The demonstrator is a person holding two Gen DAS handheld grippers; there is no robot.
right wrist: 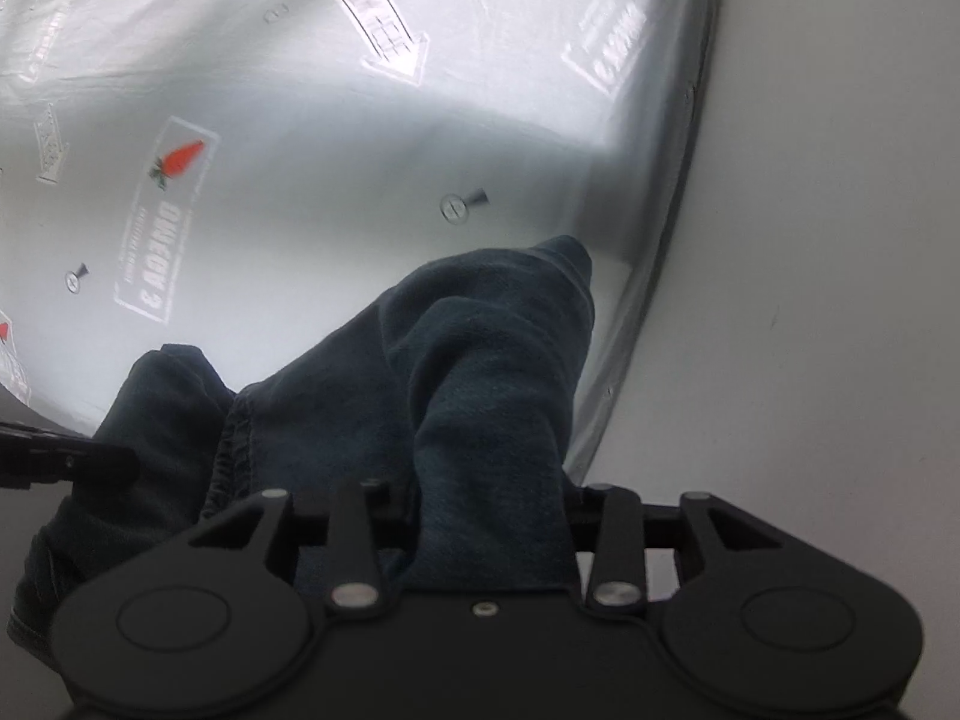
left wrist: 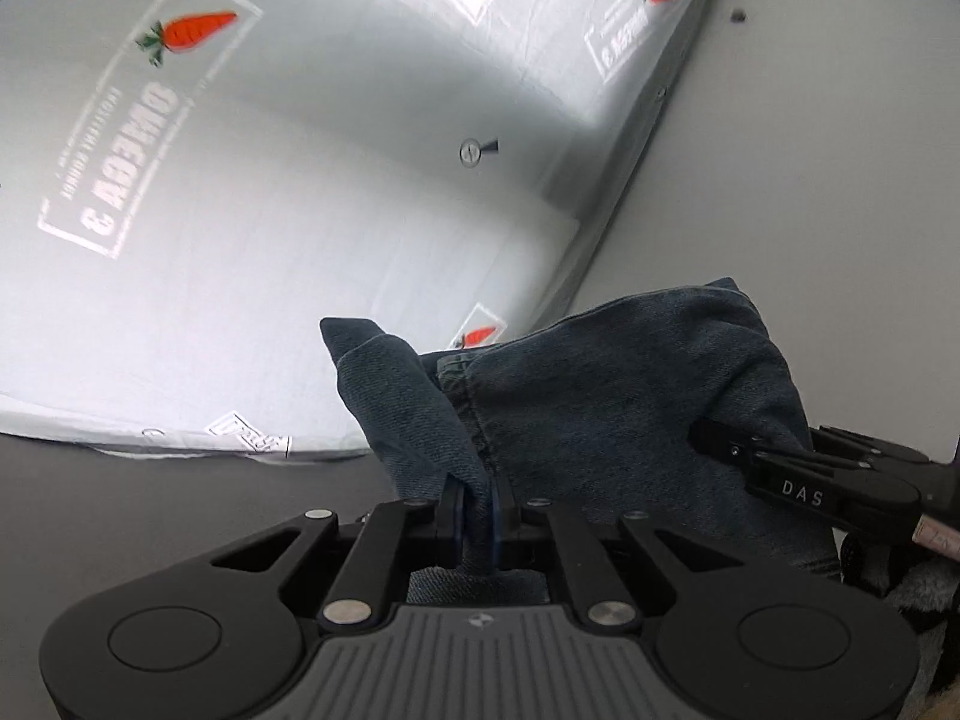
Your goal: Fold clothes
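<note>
Gripping a fold of the jeans [left wrist: 600, 396], the left gripper [left wrist: 478, 504] has its jaws clamped; the right gripper [right wrist: 489, 504] has denim bunched between its jaws, all above a white printed sheet [left wrist: 300, 210].

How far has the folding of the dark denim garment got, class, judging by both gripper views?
Done: nothing folded shows. In hand: the left gripper pinches a fold of the denim garment shut, and more denim bunches through the right gripper, though its pads are hidden. Both hold it in front of the white printed sheet. Left: laying it flat and folding it.
</note>
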